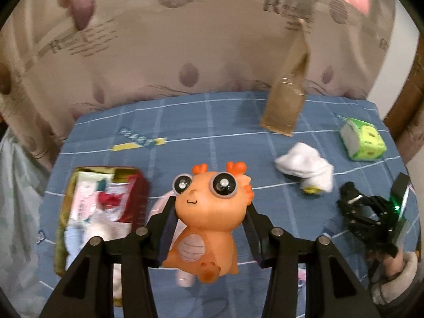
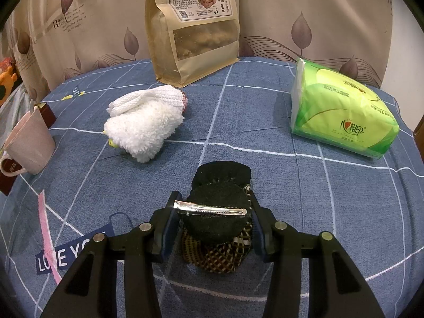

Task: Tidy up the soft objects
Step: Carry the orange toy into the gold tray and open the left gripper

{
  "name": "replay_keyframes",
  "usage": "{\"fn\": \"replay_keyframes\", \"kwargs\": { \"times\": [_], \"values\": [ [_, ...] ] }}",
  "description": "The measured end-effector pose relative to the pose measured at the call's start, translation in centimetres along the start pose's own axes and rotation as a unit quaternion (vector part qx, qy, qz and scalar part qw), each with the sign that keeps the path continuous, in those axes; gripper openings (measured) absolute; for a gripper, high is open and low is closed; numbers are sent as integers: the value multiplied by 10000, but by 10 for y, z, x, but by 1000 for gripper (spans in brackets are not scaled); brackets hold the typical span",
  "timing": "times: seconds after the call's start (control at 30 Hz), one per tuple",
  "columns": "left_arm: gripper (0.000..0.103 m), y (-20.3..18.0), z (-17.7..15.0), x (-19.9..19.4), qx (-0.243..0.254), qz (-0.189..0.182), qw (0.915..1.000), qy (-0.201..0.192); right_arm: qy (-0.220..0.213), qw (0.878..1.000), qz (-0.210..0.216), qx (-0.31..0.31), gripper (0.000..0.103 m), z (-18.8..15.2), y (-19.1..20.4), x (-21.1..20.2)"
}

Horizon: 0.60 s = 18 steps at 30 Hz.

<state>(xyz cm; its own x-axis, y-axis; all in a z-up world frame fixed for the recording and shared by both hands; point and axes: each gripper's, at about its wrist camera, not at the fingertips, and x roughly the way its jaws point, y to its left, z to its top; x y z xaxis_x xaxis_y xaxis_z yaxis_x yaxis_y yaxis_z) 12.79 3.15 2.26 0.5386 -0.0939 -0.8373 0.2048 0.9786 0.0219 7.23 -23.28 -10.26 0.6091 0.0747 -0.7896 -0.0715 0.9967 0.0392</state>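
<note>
My left gripper (image 1: 210, 225) is shut on an orange big-eyed dragon toy (image 1: 209, 212) and holds it above the blue checked cloth (image 1: 212, 122). To its left stands a red and gold box (image 1: 100, 209) with several soft items inside. My right gripper (image 2: 212, 217) is shut on a black hair clip with a checked bow and a metal clasp (image 2: 216, 220), low over the cloth. The right gripper also shows in the left wrist view (image 1: 371, 212). A white fluffy sock bundle (image 2: 145, 127) lies on the cloth, also in the left wrist view (image 1: 304, 167).
A brown paper snack bag (image 2: 193, 26) stands at the back. A green tissue pack (image 2: 341, 108) lies at the right. A pink mug (image 2: 29, 143) stands at the left by the red box. A patterned curtain (image 2: 79, 26) hangs behind the table.
</note>
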Motion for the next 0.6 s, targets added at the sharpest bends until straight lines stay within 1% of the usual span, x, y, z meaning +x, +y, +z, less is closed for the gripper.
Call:
{"fn": "replay_keyframes", "kwargs": {
  "times": [0.23,0.47,0.6],
  "values": [
    [48,55,-4,-6,-321,498,9982,31,3,10000,-10,-3,46,0,0,0],
    [48,111,-8,-5,-686,986,9927,53,8,10000,-29,-28,46,-1,0,1],
    [48,136,-9,-1,-864,1168,9893,95,8,10000,-30,-28,46,-1,0,1]
  ]
}}
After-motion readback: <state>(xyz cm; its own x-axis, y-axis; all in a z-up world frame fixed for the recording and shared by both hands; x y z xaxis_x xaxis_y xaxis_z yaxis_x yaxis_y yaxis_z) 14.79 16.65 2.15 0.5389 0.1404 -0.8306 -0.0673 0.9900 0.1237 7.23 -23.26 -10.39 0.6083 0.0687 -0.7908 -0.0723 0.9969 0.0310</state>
